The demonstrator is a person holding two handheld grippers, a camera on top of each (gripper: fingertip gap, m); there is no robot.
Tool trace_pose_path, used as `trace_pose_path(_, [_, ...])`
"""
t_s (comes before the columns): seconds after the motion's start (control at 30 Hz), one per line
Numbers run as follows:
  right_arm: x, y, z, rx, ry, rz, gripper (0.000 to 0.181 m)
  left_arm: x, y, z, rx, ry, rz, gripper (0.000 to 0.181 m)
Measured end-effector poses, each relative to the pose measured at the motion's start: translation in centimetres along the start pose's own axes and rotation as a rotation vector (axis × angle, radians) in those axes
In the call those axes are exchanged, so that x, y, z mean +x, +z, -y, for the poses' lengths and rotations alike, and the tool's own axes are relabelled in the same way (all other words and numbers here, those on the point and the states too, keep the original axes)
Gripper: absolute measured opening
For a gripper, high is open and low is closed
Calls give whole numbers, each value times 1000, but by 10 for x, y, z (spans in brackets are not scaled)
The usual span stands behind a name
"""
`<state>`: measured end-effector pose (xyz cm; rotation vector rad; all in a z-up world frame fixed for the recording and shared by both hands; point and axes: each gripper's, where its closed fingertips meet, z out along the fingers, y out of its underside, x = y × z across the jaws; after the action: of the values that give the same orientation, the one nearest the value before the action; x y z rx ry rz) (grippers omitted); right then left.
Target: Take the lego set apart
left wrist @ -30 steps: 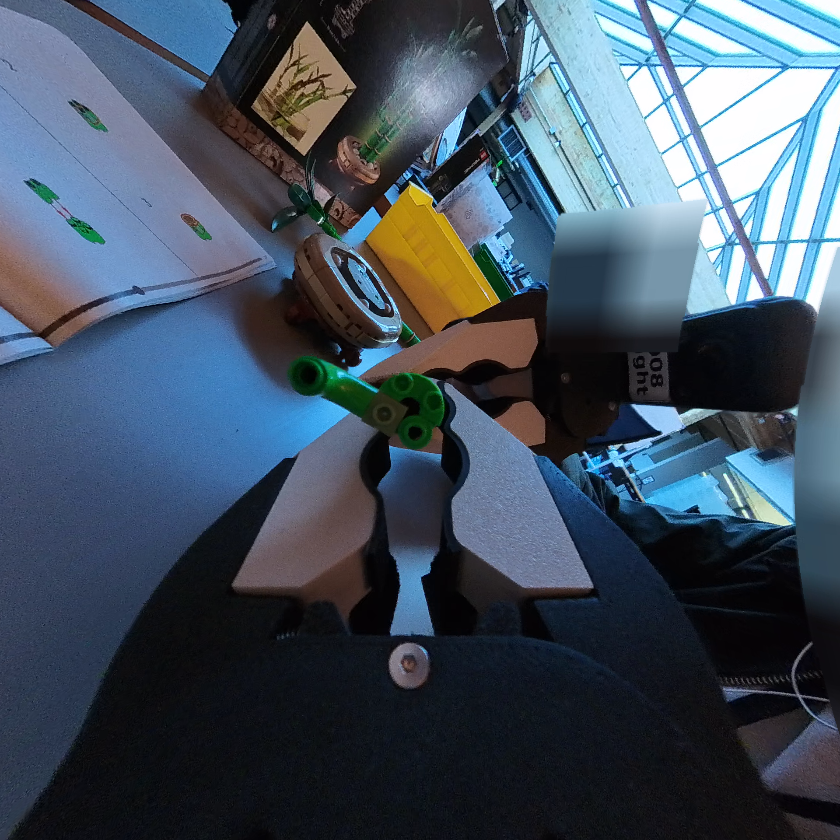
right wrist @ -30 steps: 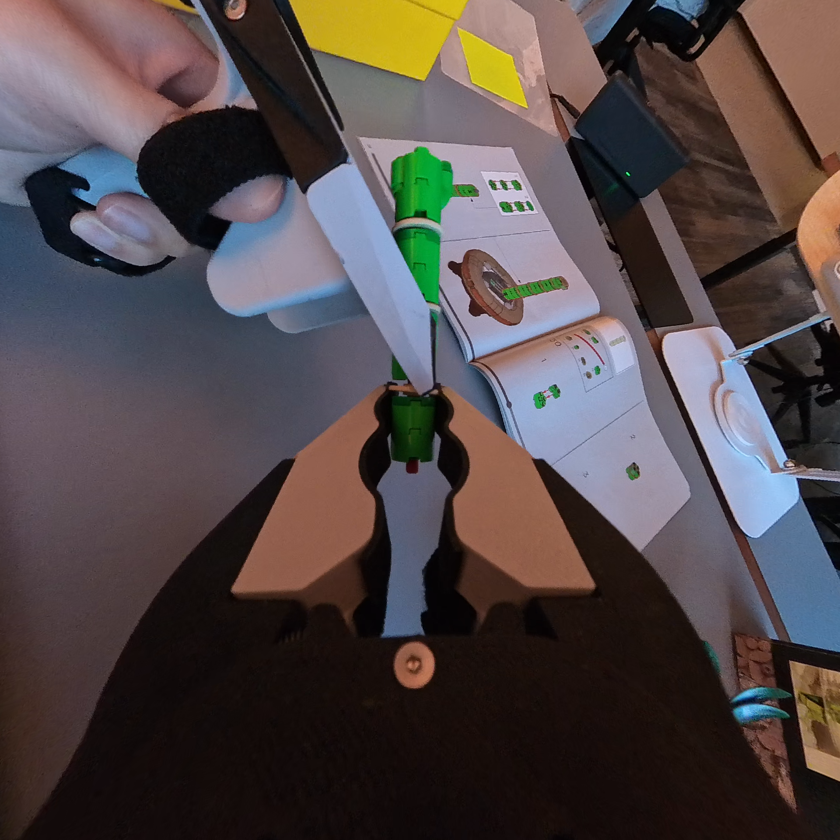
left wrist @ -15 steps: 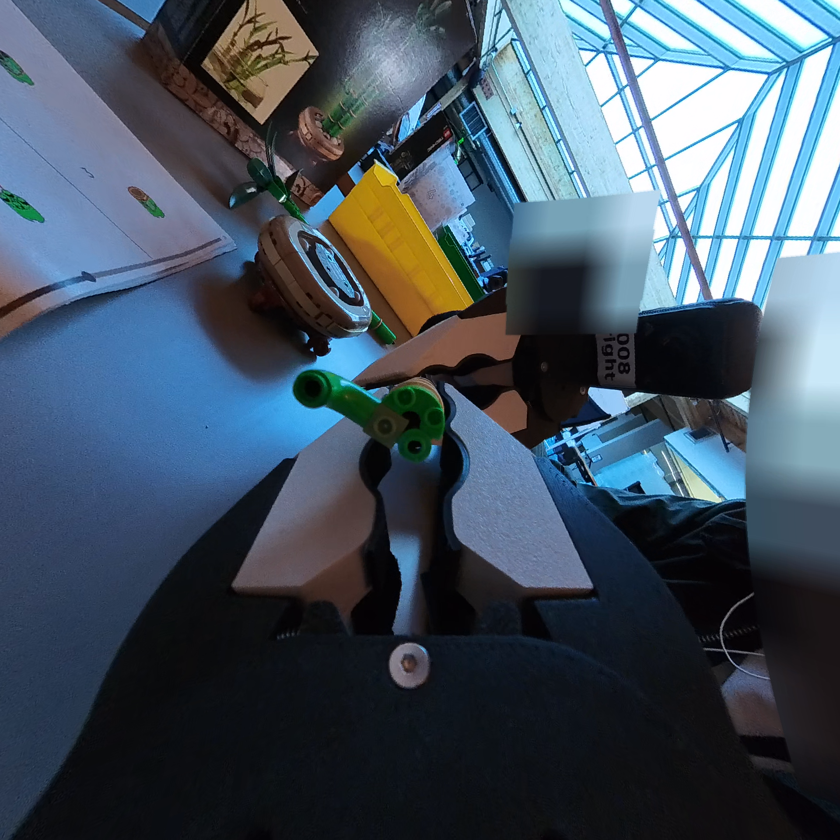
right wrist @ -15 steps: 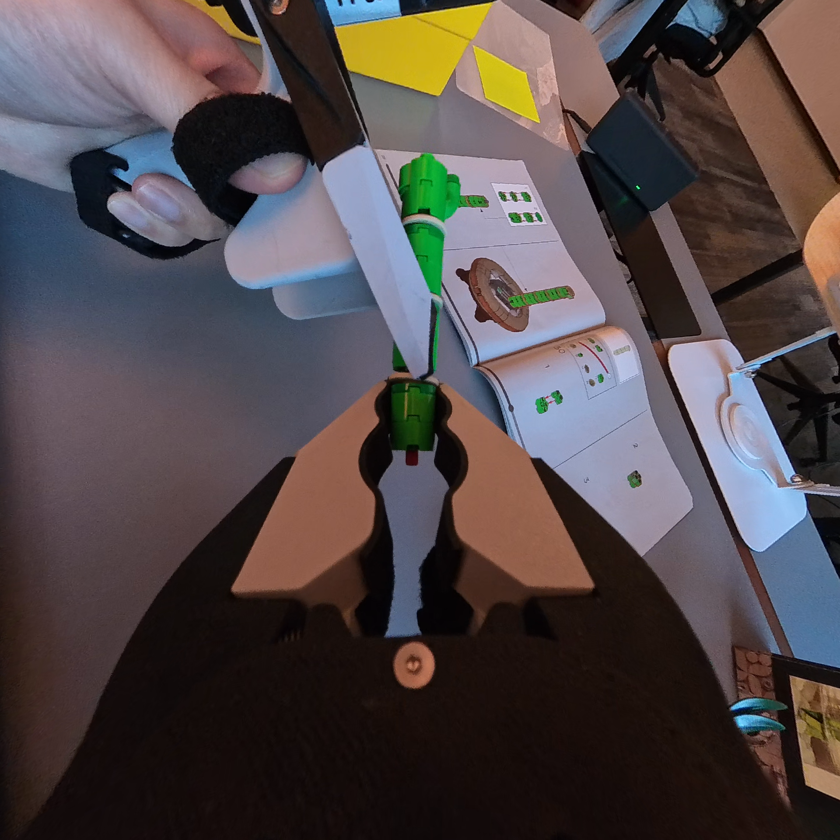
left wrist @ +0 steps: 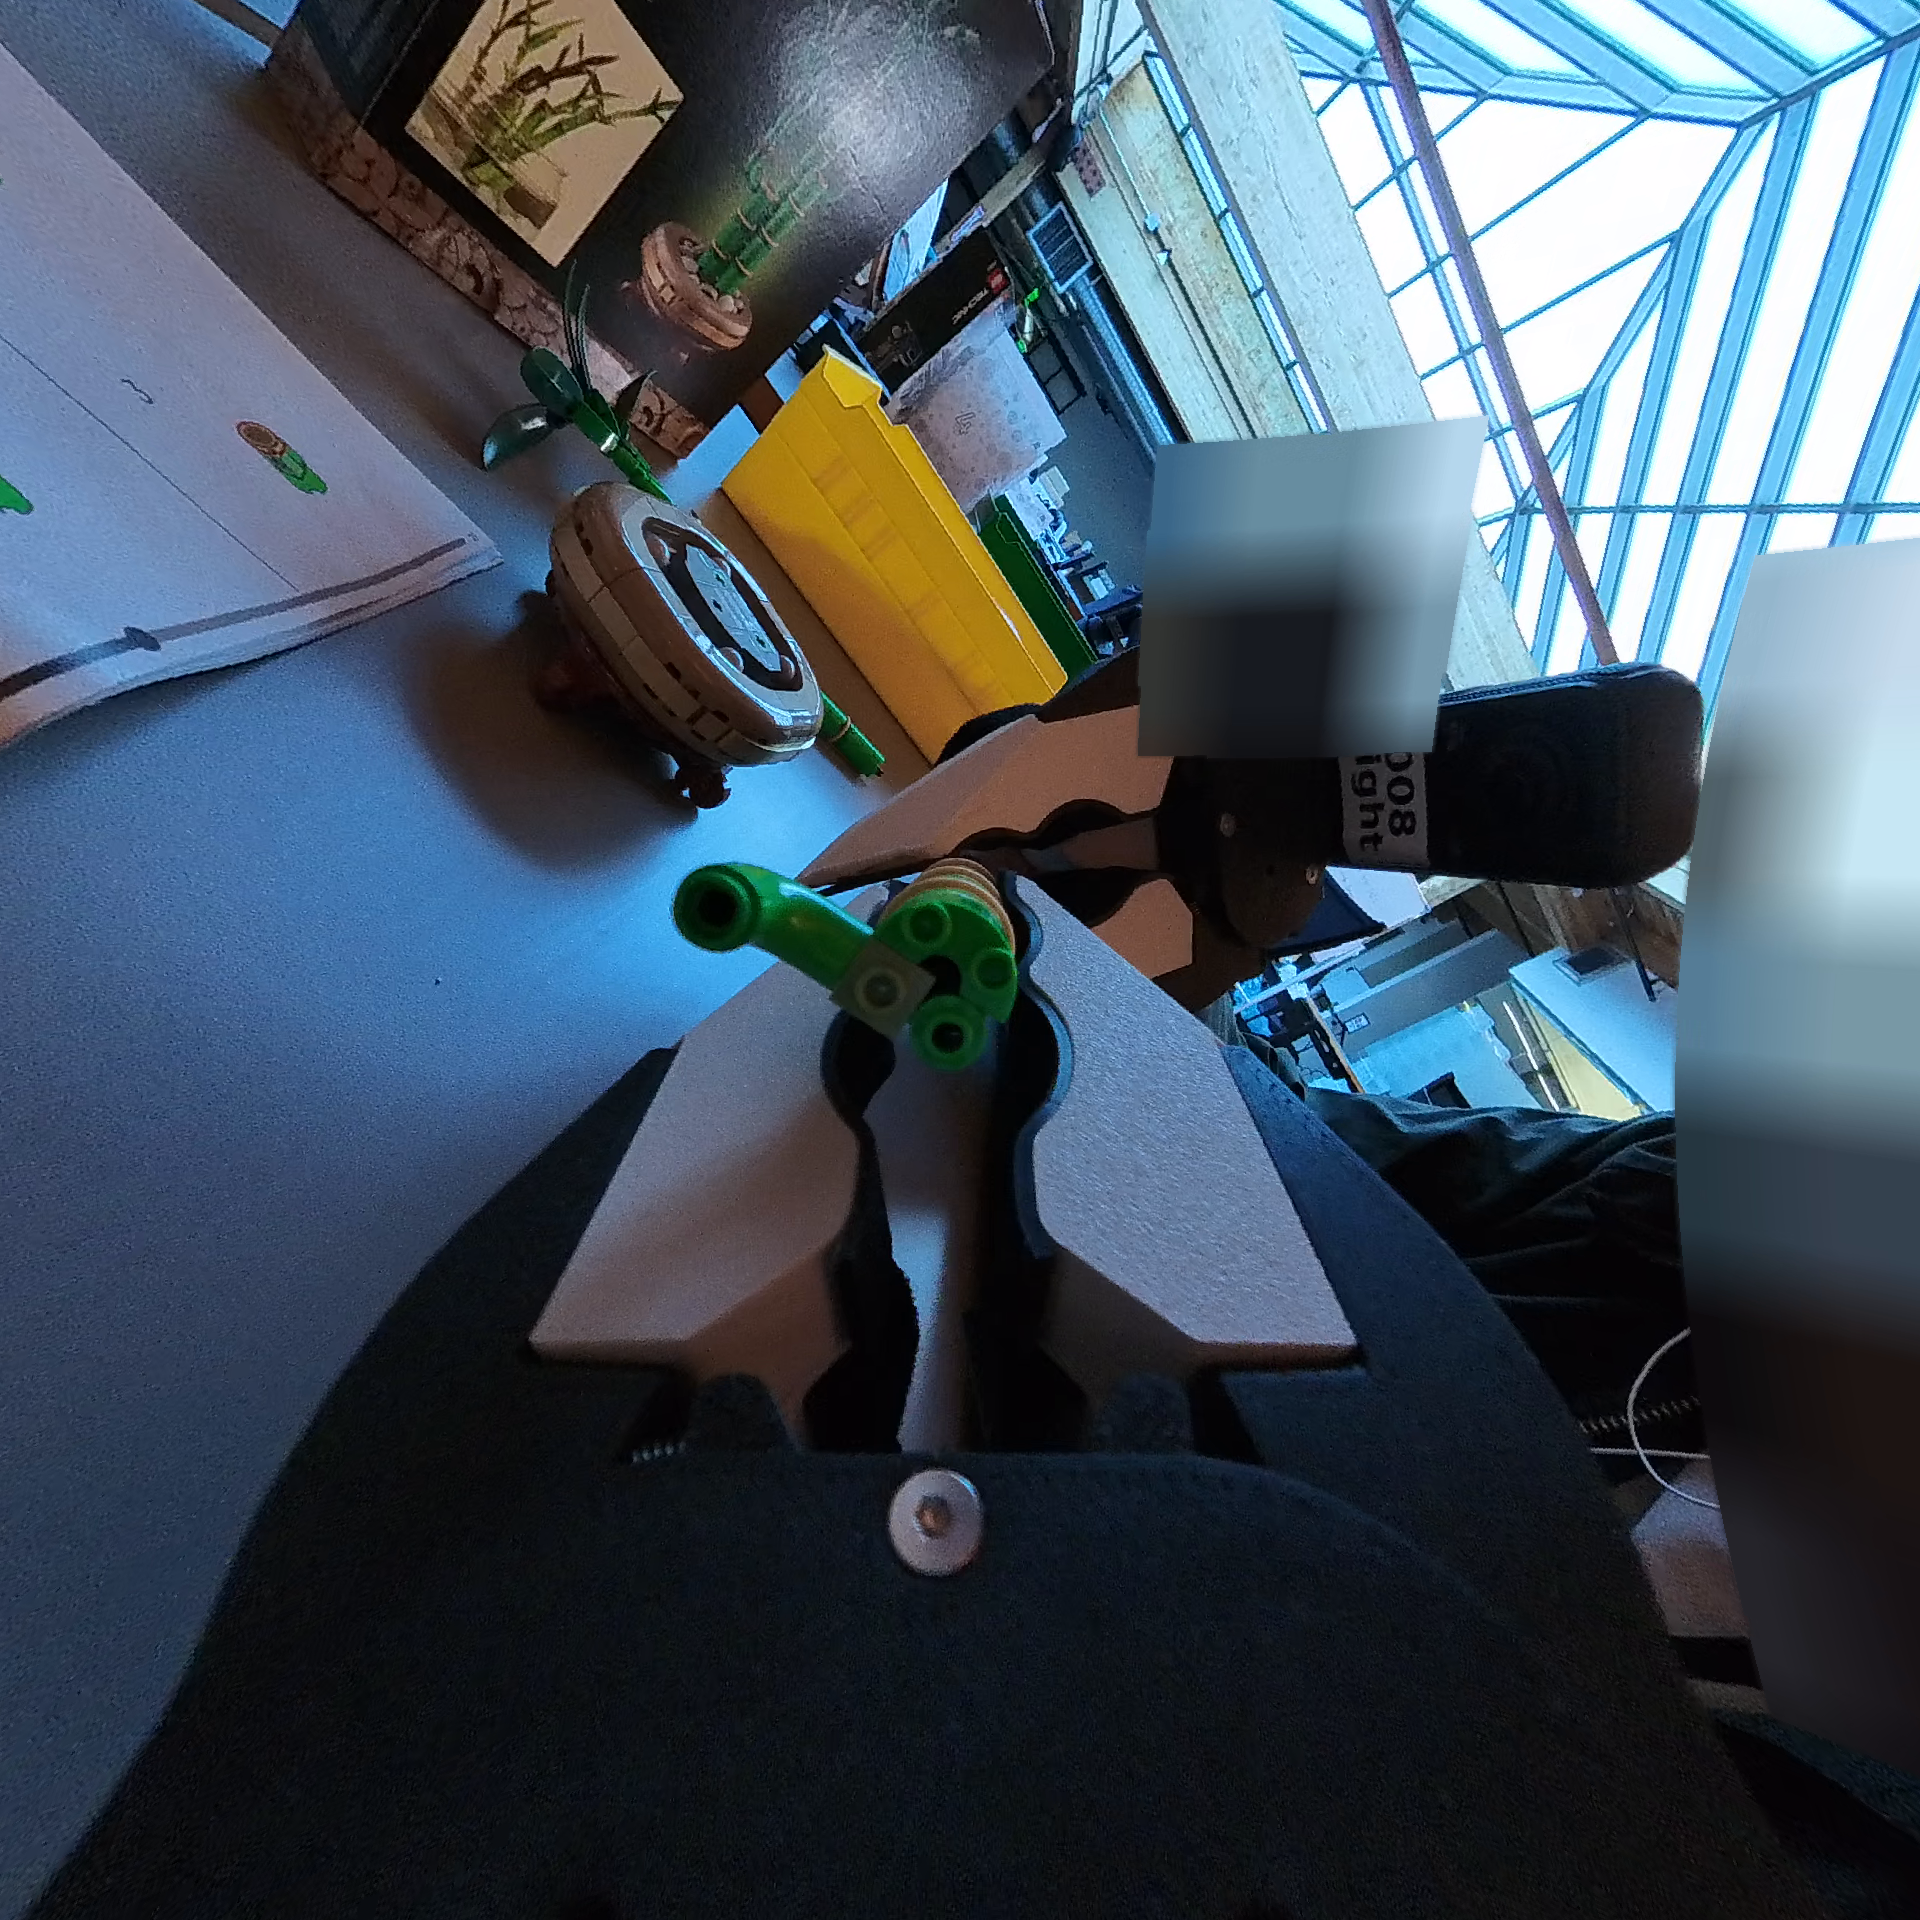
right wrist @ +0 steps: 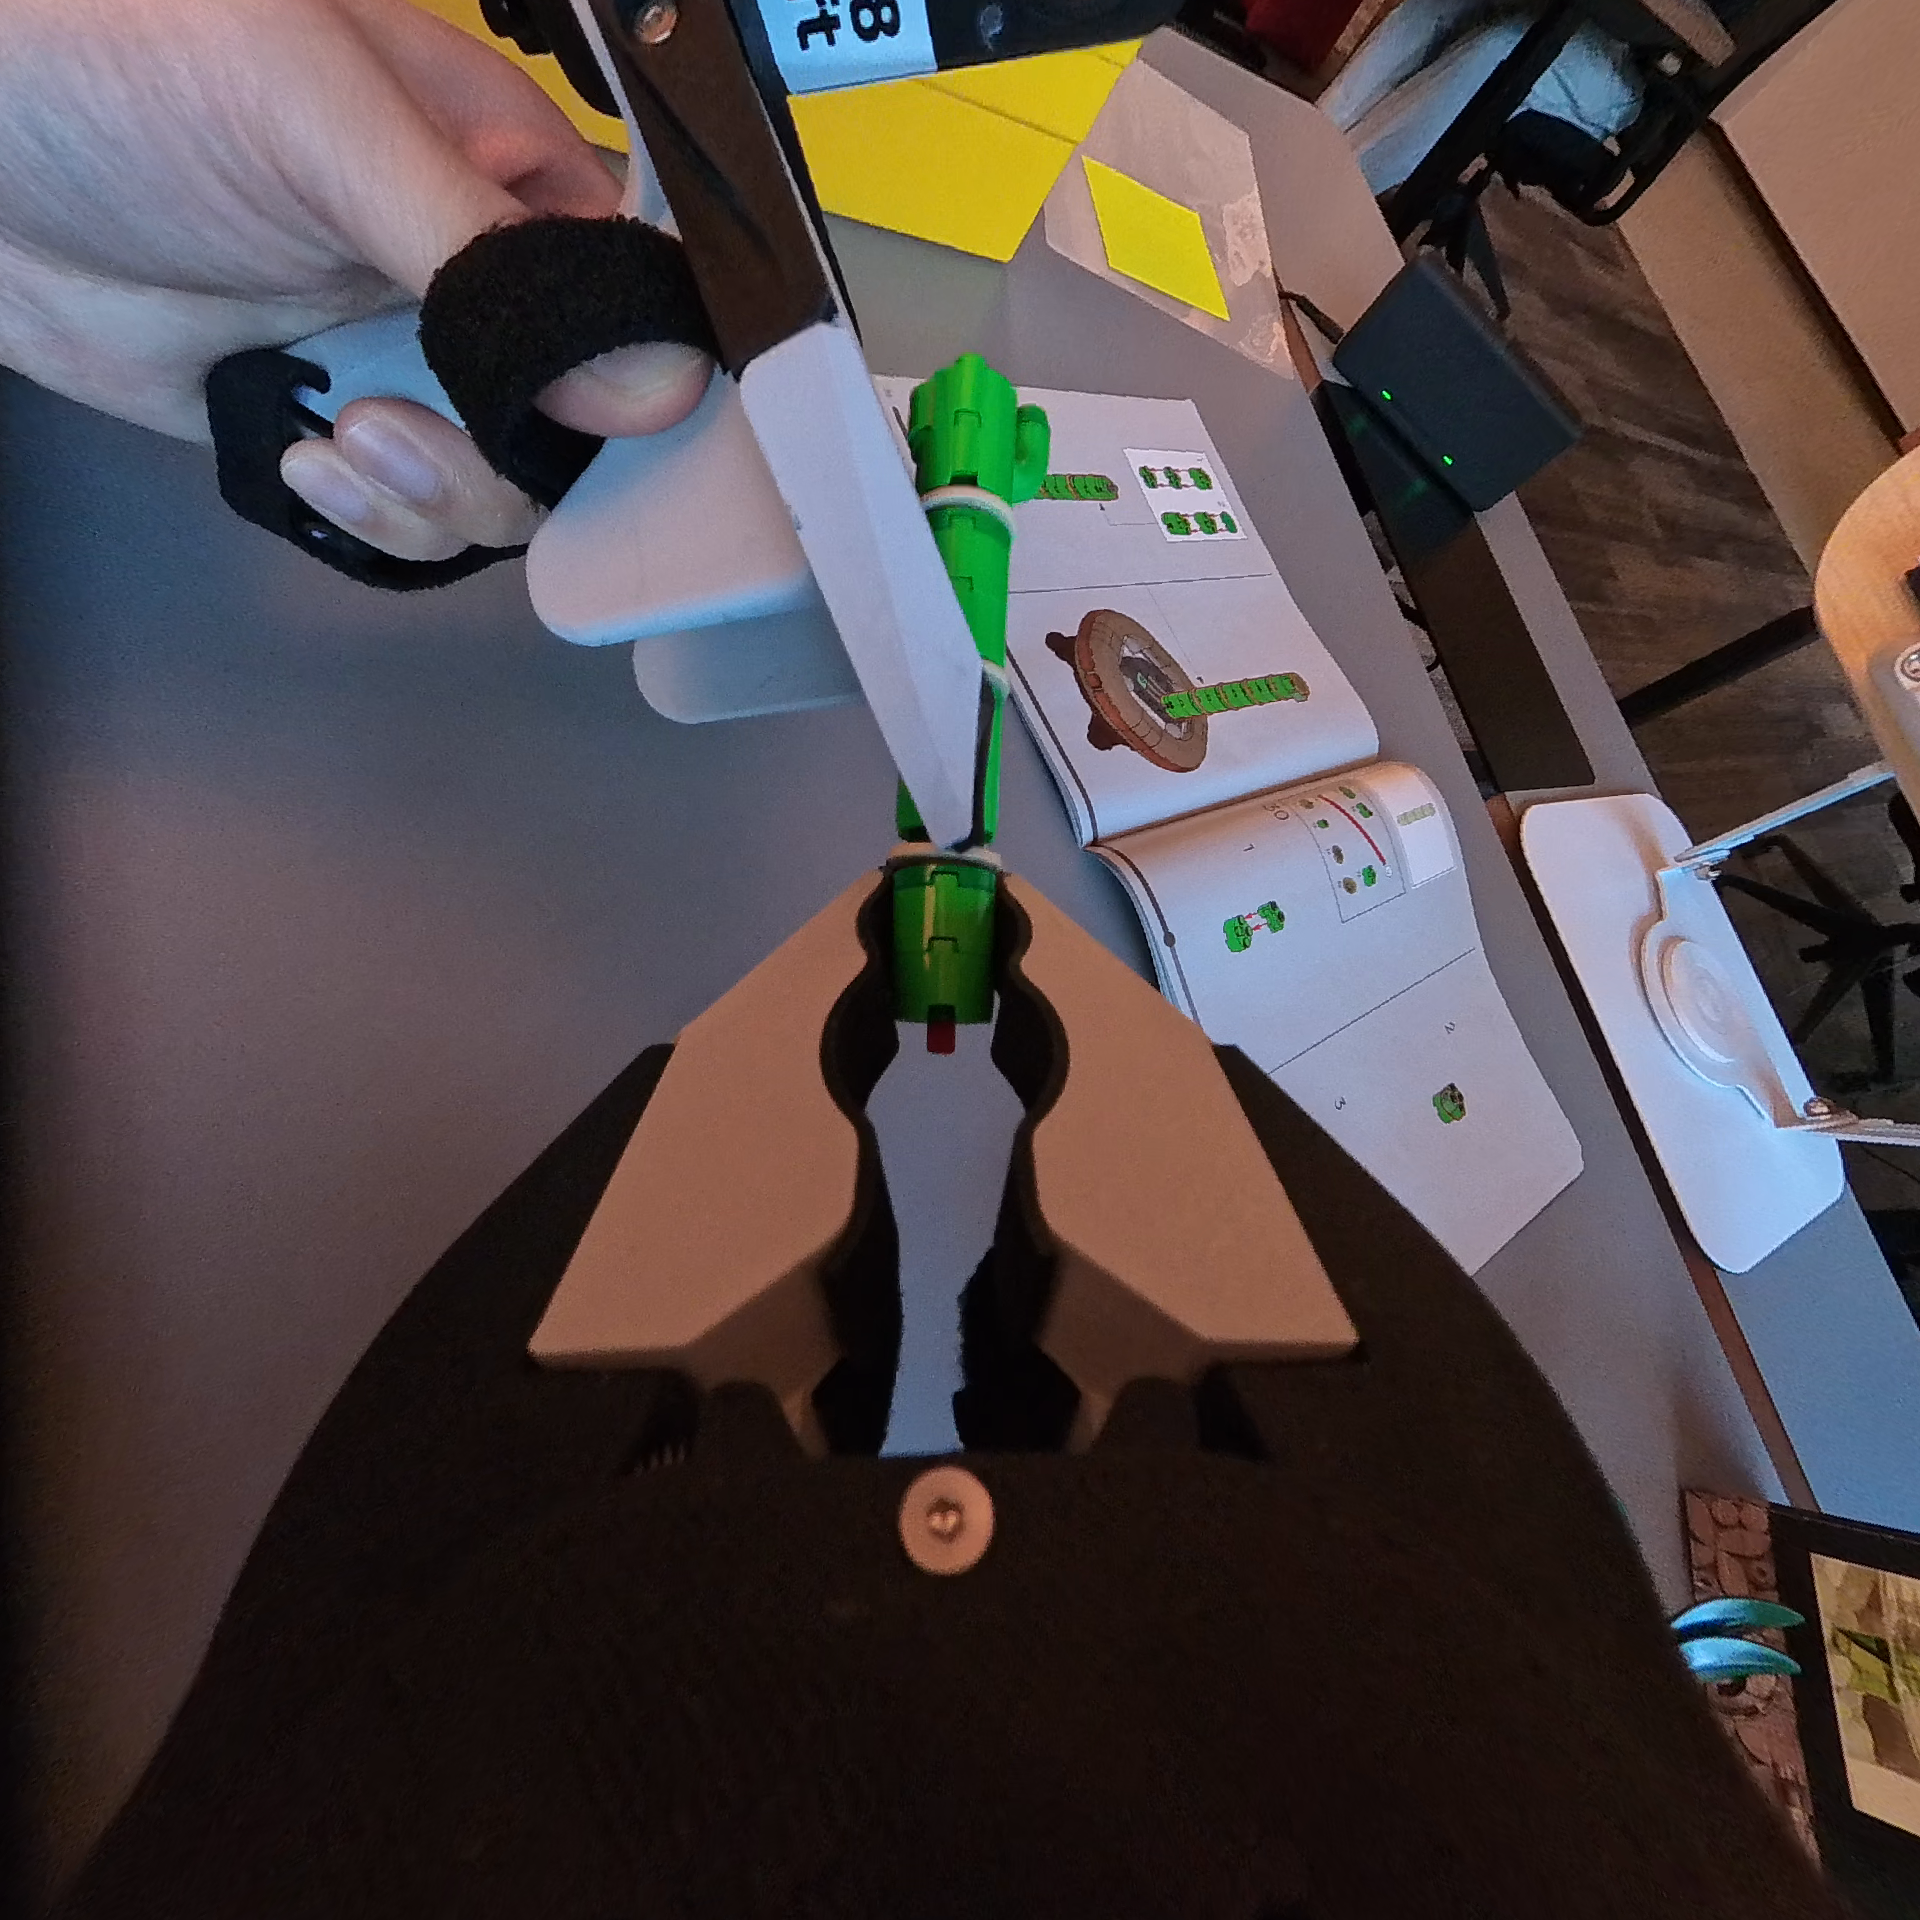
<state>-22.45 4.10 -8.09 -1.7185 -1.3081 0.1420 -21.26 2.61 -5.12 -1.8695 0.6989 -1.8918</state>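
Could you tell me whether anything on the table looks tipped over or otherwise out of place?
Yes: the round brown pot base is tipped on its side on the grey table, its face turned sideways rather than up. A loose leafy sprig lies beside the set's box. Both fit a set being dismantled. Nothing looks broken or spilled.

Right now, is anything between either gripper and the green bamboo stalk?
No. The right gripper is shut on the green bamboo stalk at its lower end, and the left gripper clamps the same stalk higher up.
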Motion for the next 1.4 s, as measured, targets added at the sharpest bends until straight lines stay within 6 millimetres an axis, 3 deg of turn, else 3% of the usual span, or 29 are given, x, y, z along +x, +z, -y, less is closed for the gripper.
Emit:
trace_pose_path(0.43, [-1, -4, -1, 3, -17, -4, 13, 3, 1, -3, -25, 26, 0, 15])
trace_pose_path(0.53, [-2, -6, -7, -1, -52, 7, 14, 1, 5, -14, -104, 110, 30, 16])
trace_pose_path(0.6, [10, -8, -14, -44, -96, -61, 13, -6, 2, -16, -141, 209, 131, 16])
trace_pose_path(0.67, [22, -14, -21, -59, -99, -92, 13, -14, -9, -8, -147, 301, 249, 30])
trace_pose_path(0.77, [30, -24, -20, -6, -64, -82, 13, -4, -26, 13, -84, 524, 367, 35])
trace_pose_path(0.93, [25, -24, -28, -11, -53, -15, 13, 17, -27, 29, -65, 1131, 640, 65])
trace_pose_path(0.97, [22, -22, -30, -23, -60, 3, 13, 20, -24, 30, -71, 1284, 698, 58])
trace_pose_path(1.0, [19, -20, -31, -30, -68, 16, 13, 20, -18, 27, -121, 1412, 741, 47])
trace_pose_path(1.07, [12, -16, -32, -36, -78, 46, 13, 11, -5, 20, -250, 1507, 805, 51])
trace_pose_path(1.17, [5, -14, -31, -25, -75, 79, 13, -6, 5, -2, -402, 1456, 732, 51])
trace_pose_path(1.33, [-11, -6, -26, 6, -86, 151, 13, -15, 1, -24, -472, 1432, 662, 39])
trace_pose_path(1.4, [-19, -3, -25, 4, -118, 168, 13, -30, -6, -32, -541, 1424, 701, 41])
